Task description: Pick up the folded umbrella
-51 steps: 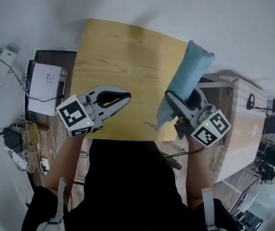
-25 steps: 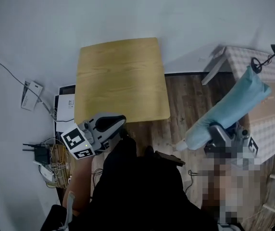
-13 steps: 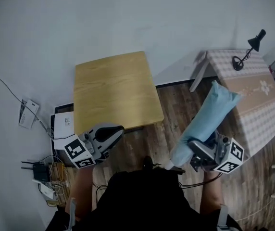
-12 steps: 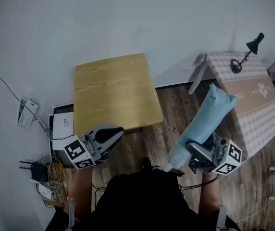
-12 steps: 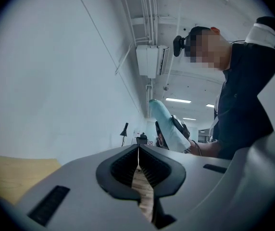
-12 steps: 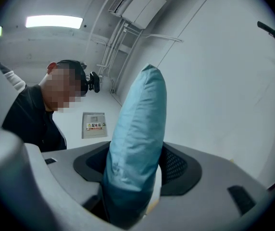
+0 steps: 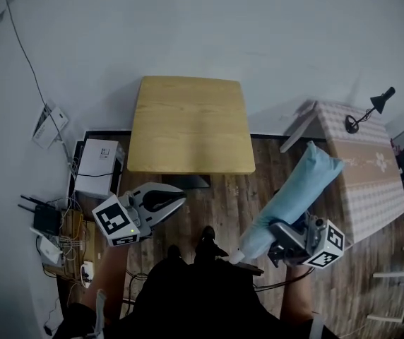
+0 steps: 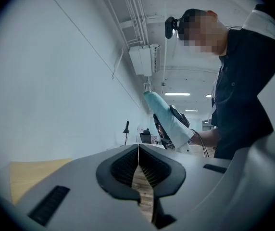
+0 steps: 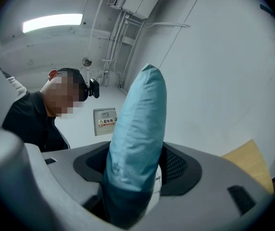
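The folded umbrella [image 7: 292,198] is a long light-blue bundle. It slants up and to the right, in the air over the wood floor. My right gripper [image 7: 278,230] is shut on its lower part, and in the right gripper view the umbrella [image 9: 136,138] fills the gap between the pads and rises past them. My left gripper [image 7: 179,203] hangs at the left with its jaws shut and nothing between them; its tips [image 8: 138,150] meet. In the left gripper view the umbrella [image 8: 168,121] shows in the distance.
A bare wooden table [image 7: 191,124] stands ahead by the wall. At the right is a table with a chequered cloth [image 7: 369,171] and a black desk lamp [image 7: 371,109]. A white box [image 7: 97,169], routers and cables [image 7: 45,223] lie at the left.
Both grippers have drawn back from the wooden table and now hang over the floor. The umbrella has travelled with the right gripper. The left gripper stays shut and empty.
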The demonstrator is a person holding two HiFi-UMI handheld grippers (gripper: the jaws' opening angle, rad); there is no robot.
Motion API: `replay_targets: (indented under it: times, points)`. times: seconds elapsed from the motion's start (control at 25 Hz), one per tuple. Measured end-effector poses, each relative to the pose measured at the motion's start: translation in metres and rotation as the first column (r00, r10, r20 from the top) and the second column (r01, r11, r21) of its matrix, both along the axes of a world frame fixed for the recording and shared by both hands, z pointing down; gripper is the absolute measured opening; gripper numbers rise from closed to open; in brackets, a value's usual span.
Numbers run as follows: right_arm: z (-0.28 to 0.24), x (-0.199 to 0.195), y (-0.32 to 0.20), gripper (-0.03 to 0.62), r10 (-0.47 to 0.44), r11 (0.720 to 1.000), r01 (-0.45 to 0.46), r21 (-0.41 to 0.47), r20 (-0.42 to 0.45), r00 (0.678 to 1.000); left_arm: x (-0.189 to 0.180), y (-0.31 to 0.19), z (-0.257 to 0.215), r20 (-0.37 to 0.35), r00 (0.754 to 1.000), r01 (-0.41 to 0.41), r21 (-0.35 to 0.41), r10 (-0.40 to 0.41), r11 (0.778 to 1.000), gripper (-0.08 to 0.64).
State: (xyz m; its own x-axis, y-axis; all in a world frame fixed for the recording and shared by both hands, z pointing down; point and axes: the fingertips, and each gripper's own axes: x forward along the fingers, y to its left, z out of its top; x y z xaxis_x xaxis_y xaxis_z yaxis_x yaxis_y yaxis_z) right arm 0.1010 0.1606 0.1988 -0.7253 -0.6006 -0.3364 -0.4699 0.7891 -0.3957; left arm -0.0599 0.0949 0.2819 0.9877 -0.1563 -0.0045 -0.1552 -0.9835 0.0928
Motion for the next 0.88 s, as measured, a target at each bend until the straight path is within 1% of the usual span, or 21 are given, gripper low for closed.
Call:
replay_targets:
  times: [0.08,0.16,0.28,0.4,0.52,0.6,0.68,0.76,0.88]
  points:
    - [0.006,-0.013,0.007,0.305,0.002,1.000,-0.002,-0.019,-0.007,1.000,-0.010,0.015,0.004,0.022,1.000,0.006,0.024,-0.007,1.000,0.015]
    - [0.012,-0.021,0.012,0.305,0.004,0.999,-0.005,-0.043,-0.014,1.000,-0.014,0.030,0.005,0.028,1.000,0.006,0.035,-0.007,0.999,0.015]
    - [0.015,-0.023,0.022,0.305,-0.003,0.998,0.001,-0.058,-0.024,1.000,-0.012,0.052,0.002,0.021,1.000,0.002,0.037,-0.003,0.999,0.015]
    - [0.014,-0.018,0.034,0.304,-0.029,0.998,0.028,-0.054,-0.015,0.999,-0.005,0.070,0.000,0.020,1.000,0.007,0.022,-0.007,1.000,0.015]
    - [0.011,-0.006,0.038,0.304,-0.060,0.998,0.059,-0.037,-0.002,0.998,0.008,0.079,-0.010,0.017,1.000,0.025,0.038,-0.025,0.999,0.015]
    - [0.015,0.002,0.041,0.305,-0.074,0.996,0.074,-0.045,0.002,0.997,0.020,0.090,-0.013,0.008,0.999,0.037,0.031,-0.037,0.999,0.015]
    - [0.022,0.014,0.051,0.305,-0.079,0.995,0.079,-0.062,0.010,0.997,0.034,0.107,-0.011,-0.016,0.999,0.027,0.002,-0.027,1.000,0.015]
    - [0.034,0.035,0.063,0.305,-0.065,0.994,0.068,-0.091,0.033,0.997,0.054,0.122,-0.005,-0.028,0.999,0.013,-0.033,-0.014,0.999,0.015]
    - [0.060,0.077,0.083,0.305,-0.032,0.985,0.049,-0.163,0.108,0.994,0.087,0.141,0.004,-0.026,0.999,0.018,-0.075,-0.020,0.997,0.015]
